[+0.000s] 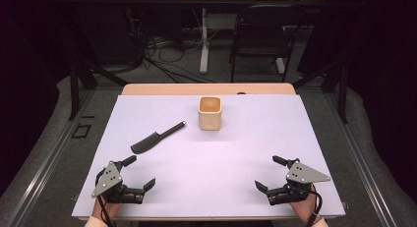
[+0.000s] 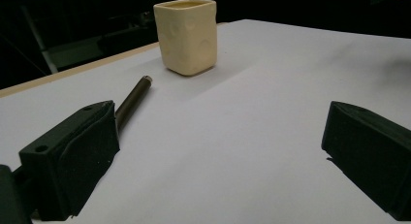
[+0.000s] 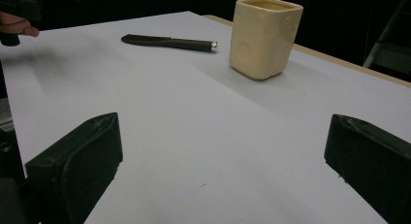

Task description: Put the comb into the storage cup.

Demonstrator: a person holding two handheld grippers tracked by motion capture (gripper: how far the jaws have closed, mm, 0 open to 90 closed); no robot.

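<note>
White sheet covers the table [image 1: 206, 153], wooden edge showing at the far side; dark room beyond, cables and a chair on the floor behind. High view: cream square cup [image 1: 210, 113] stands upright near the far middle of the sheet. Black comb-like tool [image 1: 156, 137] lies flat to the cup's left and nearer, handle end angled toward the cup, apart from it. Left gripper [image 1: 139, 174] at near-left corner, jaws spread, nothing between them. Right gripper [image 1: 268, 174] at near-right corner, jaws likewise spread and empty. Both well apart from cup and tool. Left gripper view: two black jaws wide apart over bare sheet; cup [image 2: 186, 36] ahead, upright; the tool's round handle [image 2: 132, 102] runs out from behind the left-hand jaw toward the cup, short of touching it. Right gripper view: jaws wide apart, bare sheet between; cup [image 3: 264, 36] ahead to the right, tool [image 3: 167, 41] lying flat to its left; a hand [image 3: 19, 20] at the upper left corner.
</note>
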